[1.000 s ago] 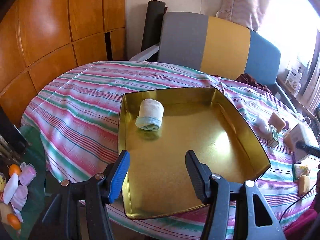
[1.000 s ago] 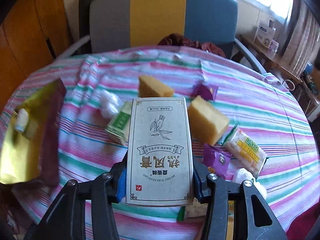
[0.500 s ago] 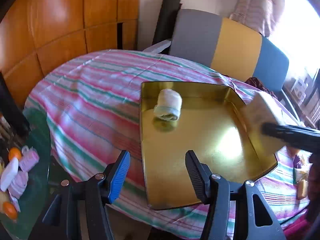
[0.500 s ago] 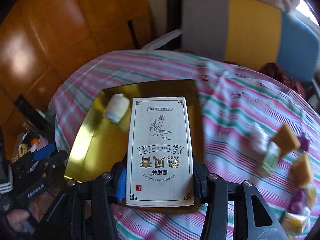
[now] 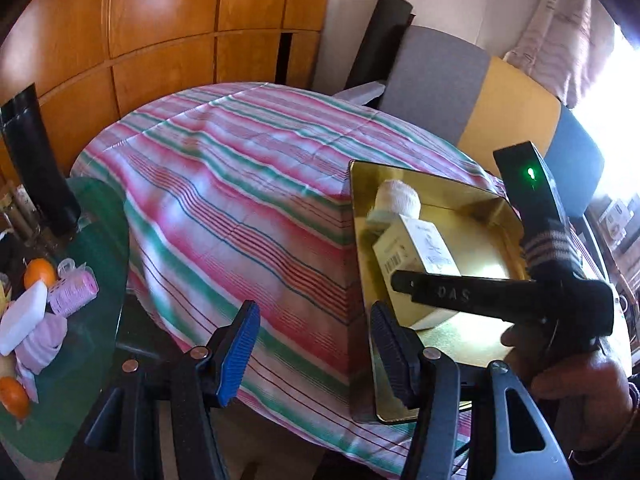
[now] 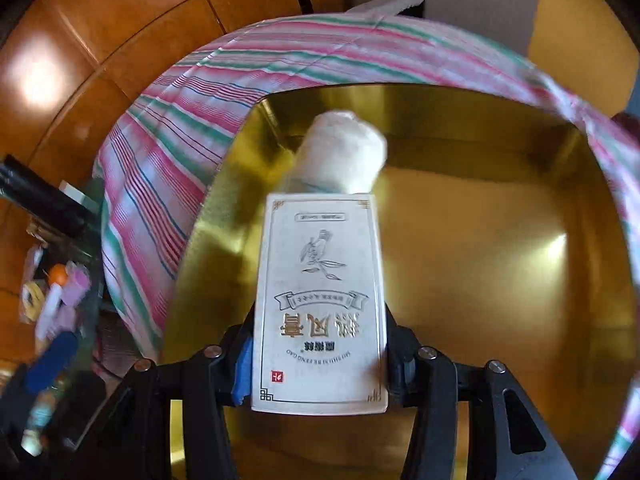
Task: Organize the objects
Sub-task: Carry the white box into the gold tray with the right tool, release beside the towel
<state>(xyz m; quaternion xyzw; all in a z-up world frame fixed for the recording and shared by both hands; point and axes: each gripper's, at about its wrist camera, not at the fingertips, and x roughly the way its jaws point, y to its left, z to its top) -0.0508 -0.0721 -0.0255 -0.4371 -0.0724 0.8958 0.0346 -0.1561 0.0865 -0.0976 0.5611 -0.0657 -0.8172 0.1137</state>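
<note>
A gold tray (image 5: 476, 240) lies on the striped table, and a rolled white towel (image 5: 398, 198) rests at its far end. My right gripper (image 6: 318, 360) holds a white printed box (image 6: 320, 280) low over the tray (image 6: 480, 240), the box's far end just short of the towel (image 6: 340, 152). Its jaws are opening, with the box still between the pads. In the left wrist view the box (image 5: 416, 248) tilts down onto the tray floor. My left gripper (image 5: 312, 352) stands open and empty over the tablecloth, left of the tray's near corner.
A striped cloth (image 5: 240, 208) covers the round table. A green glass side table (image 5: 80, 320) at the left holds oranges and pink rolls. A grey, yellow and blue chair (image 5: 480, 100) stands behind. A person's hand (image 5: 568, 372) grips the right tool.
My right gripper carried the box from the cluttered right side of the table over to the tray and lowered it by the towel. My left gripper drifted left, off the tray.
</note>
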